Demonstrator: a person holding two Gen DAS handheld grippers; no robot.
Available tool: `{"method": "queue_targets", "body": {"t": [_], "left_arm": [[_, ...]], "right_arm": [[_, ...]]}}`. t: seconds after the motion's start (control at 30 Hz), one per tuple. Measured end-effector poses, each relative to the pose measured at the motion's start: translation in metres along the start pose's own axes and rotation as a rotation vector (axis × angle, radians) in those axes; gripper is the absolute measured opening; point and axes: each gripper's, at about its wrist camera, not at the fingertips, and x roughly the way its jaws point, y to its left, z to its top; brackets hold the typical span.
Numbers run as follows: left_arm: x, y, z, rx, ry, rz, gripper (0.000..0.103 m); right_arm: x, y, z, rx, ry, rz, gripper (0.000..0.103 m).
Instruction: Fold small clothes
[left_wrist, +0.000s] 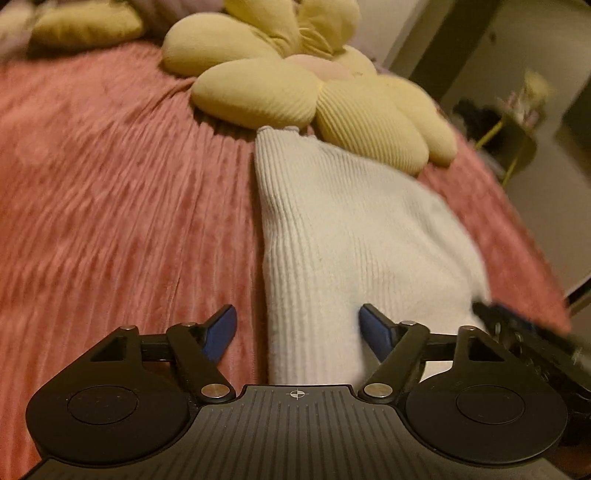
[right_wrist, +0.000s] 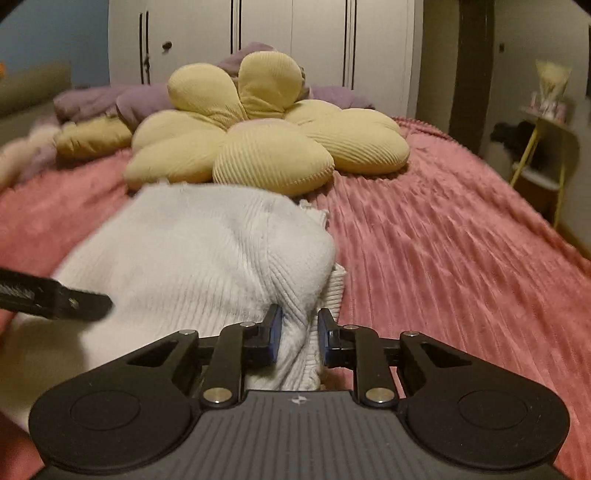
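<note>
Left gripper (left_wrist: 297, 325) jaws released over white knit garment (left_wrist: 343, 229); right gripper (right_wrist: 299, 332) jaws grasping its fold.

Both wrist fisheyes sat low and close over the bed (left_wrist: 110, 184), angled down and forward along their fingers toward the flower cushion (left_wrist: 258, 92). They shared the white ribbed garment (right_wrist: 192, 251), the cushion and the pink bedspread; each caught the other gripper at its edge.
</note>
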Motion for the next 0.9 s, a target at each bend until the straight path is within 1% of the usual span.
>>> {"method": "queue_targets", "body": {"t": [0.03, 0.07, 0.1, 0.13, 0.2, 0.23, 0.27, 0.3, 0.37, 0.4, 0.43, 0.47, 0.5, 0.53, 0.57, 0.63, 0.7, 0.73, 0.8, 0.83, 0.9], "left_arm": [[-0.002, 0.008, 0.003, -0.046, 0.004, -0.048, 0.077], [0.000, 0.015, 0.005, -0.086, 0.020, -0.094, 0.077], [0.003, 0.021, 0.006, -0.118, 0.039, -0.132, 0.077], [0.007, 0.024, 0.006, -0.140, 0.060, -0.160, 0.077], [0.014, 0.024, 0.006, -0.132, 0.081, -0.168, 0.077], [0.017, 0.022, 0.008, -0.114, 0.079, -0.177, 0.077], [0.017, 0.020, 0.008, -0.110, 0.082, -0.187, 0.076], [0.019, 0.020, 0.009, -0.113, 0.088, -0.192, 0.073], [0.025, 0.019, 0.013, -0.121, 0.104, -0.182, 0.070], [0.027, 0.019, 0.014, -0.119, 0.106, -0.181, 0.065], [0.028, 0.020, 0.015, -0.124, 0.104, -0.184, 0.058], [0.029, 0.021, 0.016, -0.131, 0.104, -0.190, 0.054], [0.028, 0.022, 0.016, -0.137, 0.102, -0.194, 0.049], [0.022, 0.023, 0.016, -0.140, 0.095, -0.195, 0.046], [0.017, 0.022, 0.015, -0.136, 0.086, -0.194, 0.045], [-0.002, 0.020, 0.010, -0.091, 0.063, -0.196, 0.044], [-0.024, 0.022, 0.003, -0.060, 0.068, -0.174, 0.044], [-0.035, 0.027, -0.003, -0.050, 0.075, -0.166, 0.044], [-0.058, 0.043, -0.016, -0.057, 0.102, -0.146, 0.044], [-0.066, 0.048, -0.021, -0.069, 0.116, -0.132, 0.044], [-0.087, 0.060, -0.038, -0.086, 0.117, -0.115, 0.045]], "right_arm": [[-0.007, -0.009, 0.004, 0.052, 0.004, 0.021, 0.047], [-0.012, -0.017, 0.003, 0.099, 0.007, 0.031, 0.059], [-0.017, -0.029, 0.002, 0.167, 0.014, 0.081, 0.060], [-0.017, -0.038, -0.001, 0.222, 0.035, 0.143, 0.060], [-0.009, -0.056, -0.007, 0.358, 0.095, 0.260, 0.060], [-0.004, -0.060, -0.011, 0.410, 0.118, 0.293, 0.060], [0.002, -0.063, -0.012, 0.436, 0.134, 0.315, 0.060], [0.008, -0.064, -0.014, 0.454, 0.145, 0.348, 0.060], [0.019, -0.064, -0.016, 0.486, 0.160, 0.373, 0.061], [0.023, -0.065, -0.016, 0.510, 0.161, 0.386, 0.061], [0.030, -0.066, -0.016, 0.535, 0.158, 0.396, 0.059], [0.032, -0.066, -0.015, 0.547, 0.158, 0.400, 0.054], [0.035, -0.065, -0.014, 0.557, 0.161, 0.403, 0.051], [0.038, -0.063, -0.012, 0.564, 0.164, 0.403, 0.048], [0.039, -0.062, -0.010, 0.567, 0.170, 0.403, 0.044], [0.036, -0.059, -0.006, 0.584, 0.184, 0.413, 0.042], [0.029, -0.054, -0.003, 0.574, 0.187, 0.436, 0.040], [0.024, -0.050, -0.004, 0.575, 0.198, 0.462, 0.040], [0.011, -0.039, -0.012, 0.582, 0.225, 0.528, 0.040], [0.005, -0.032, -0.018, 0.574, 0.240, 0.545, 0.040], [-0.011, -0.014, -0.034, 0.576, 0.283, 0.578, 0.040]]}}
